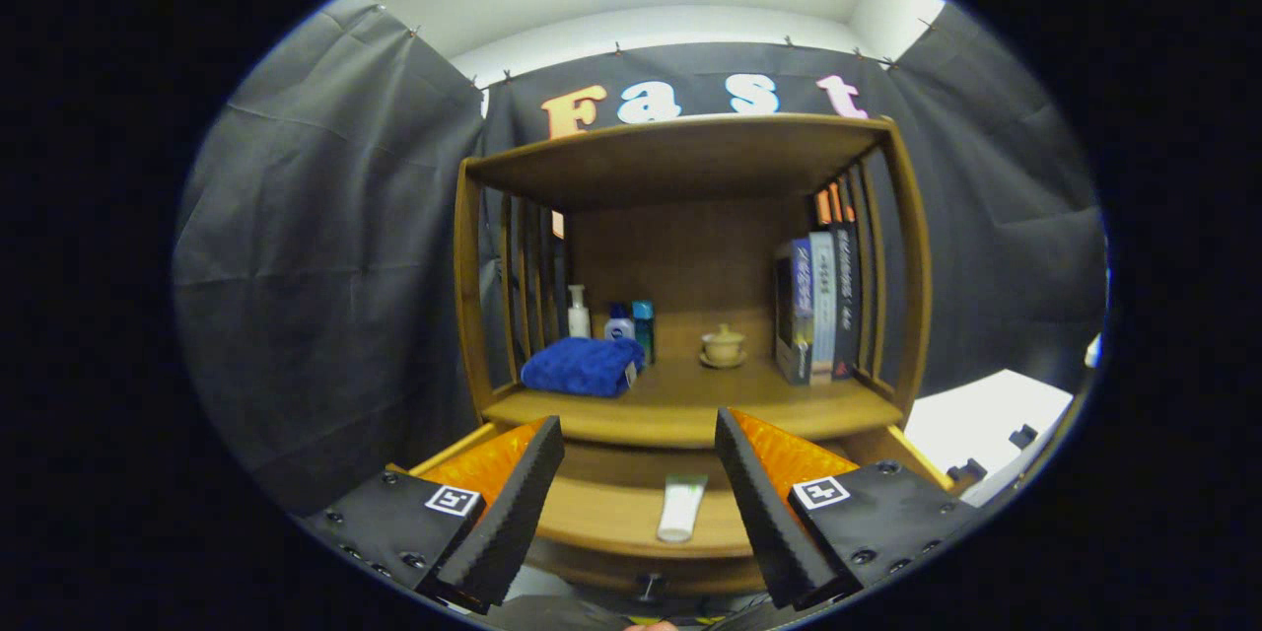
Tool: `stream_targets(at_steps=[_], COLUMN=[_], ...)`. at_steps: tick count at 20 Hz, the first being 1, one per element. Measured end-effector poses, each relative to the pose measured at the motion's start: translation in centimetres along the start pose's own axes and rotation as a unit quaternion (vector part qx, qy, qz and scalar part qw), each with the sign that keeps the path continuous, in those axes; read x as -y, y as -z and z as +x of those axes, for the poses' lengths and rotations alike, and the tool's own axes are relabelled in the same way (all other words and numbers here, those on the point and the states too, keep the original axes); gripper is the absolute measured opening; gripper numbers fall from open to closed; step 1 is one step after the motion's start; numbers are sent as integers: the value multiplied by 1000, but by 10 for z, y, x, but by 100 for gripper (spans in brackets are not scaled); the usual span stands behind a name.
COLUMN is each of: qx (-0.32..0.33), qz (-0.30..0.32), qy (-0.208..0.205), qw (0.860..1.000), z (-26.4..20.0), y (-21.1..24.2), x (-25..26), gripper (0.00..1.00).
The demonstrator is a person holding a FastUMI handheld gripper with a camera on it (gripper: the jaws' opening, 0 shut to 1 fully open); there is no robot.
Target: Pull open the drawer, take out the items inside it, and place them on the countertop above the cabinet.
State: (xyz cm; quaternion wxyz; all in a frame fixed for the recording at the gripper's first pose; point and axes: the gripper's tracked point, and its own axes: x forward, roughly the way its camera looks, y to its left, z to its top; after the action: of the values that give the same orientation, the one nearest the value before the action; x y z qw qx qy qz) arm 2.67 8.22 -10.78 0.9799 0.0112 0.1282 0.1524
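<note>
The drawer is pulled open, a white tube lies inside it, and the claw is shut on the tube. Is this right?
Not quite. In the gripper view the claw is open and holds nothing. The drawer is open, and the white tube lies inside it, between the fingers.

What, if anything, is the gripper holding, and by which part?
Nothing is held. The gripper is open above the pulled-out drawer, with the white tube lying untouched between its fingers.

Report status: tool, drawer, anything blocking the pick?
Tool open, empty, above the drawer. Drawer pulled out, white tube lying inside between the fingers. Nothing in the way.
</note>
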Motion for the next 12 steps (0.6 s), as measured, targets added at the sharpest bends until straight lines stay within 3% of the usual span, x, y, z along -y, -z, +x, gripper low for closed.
stream_targets(at_steps=[4, 7, 9, 12], qx=[-63, -148, -207, -322], qz=[-9, 13, 25, 20], qy=[8, 1, 9, 18], qw=[998, 989, 978, 946], z=[64, 97, 108, 102], y=[-4, 33, 68, 131], x=[9, 5, 10, 17], gripper=[99, 99, 100, 100])
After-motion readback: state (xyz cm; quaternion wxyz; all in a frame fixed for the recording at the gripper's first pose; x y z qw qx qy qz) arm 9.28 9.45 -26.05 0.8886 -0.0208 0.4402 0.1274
